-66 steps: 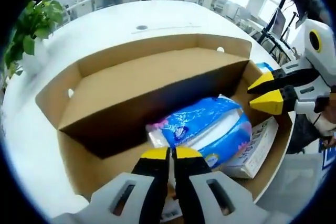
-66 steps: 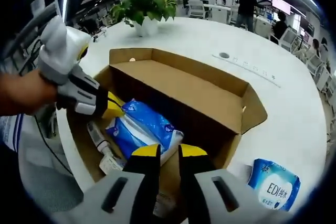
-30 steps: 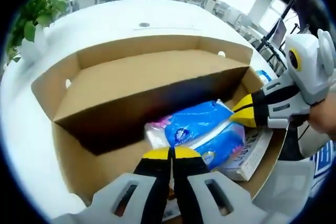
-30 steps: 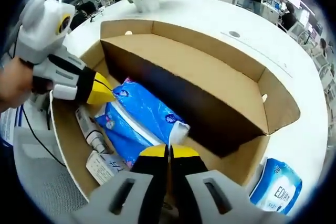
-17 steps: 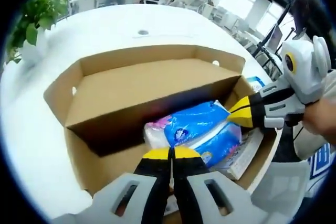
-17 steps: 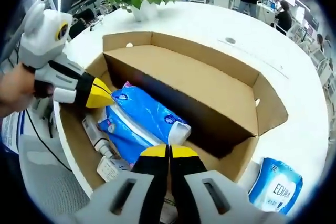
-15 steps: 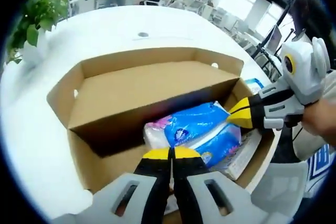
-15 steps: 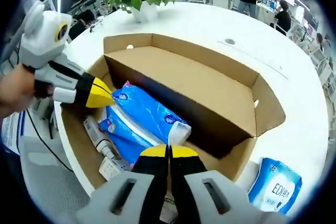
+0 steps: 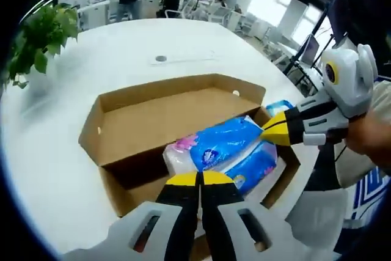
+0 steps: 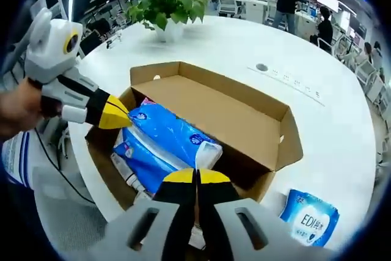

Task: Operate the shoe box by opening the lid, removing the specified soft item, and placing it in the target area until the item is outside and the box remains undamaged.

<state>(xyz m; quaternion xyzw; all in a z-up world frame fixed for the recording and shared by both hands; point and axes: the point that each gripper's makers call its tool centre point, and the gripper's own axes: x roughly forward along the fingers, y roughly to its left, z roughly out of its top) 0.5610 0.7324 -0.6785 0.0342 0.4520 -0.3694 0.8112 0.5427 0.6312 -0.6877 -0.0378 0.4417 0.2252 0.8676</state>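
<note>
Here both tools (image 9: 198, 178) (image 10: 195, 176) clamp the blue tissue pack (image 10: 165, 139); right view adds a second pack (image 10: 310, 214).

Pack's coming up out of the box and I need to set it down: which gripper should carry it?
Probably right: the second blue pack lies on the white table on that side. Both grippers pinch opposite ends of the blue tissue pack.

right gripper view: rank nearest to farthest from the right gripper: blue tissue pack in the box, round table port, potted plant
1. Blue tissue pack: right at the tips of the right gripper, inside the shoe box.
2. Round table port: on the white table beyond the box's far wall.
3. Potted plant: at the table's far edge, up and left in the view.
</note>
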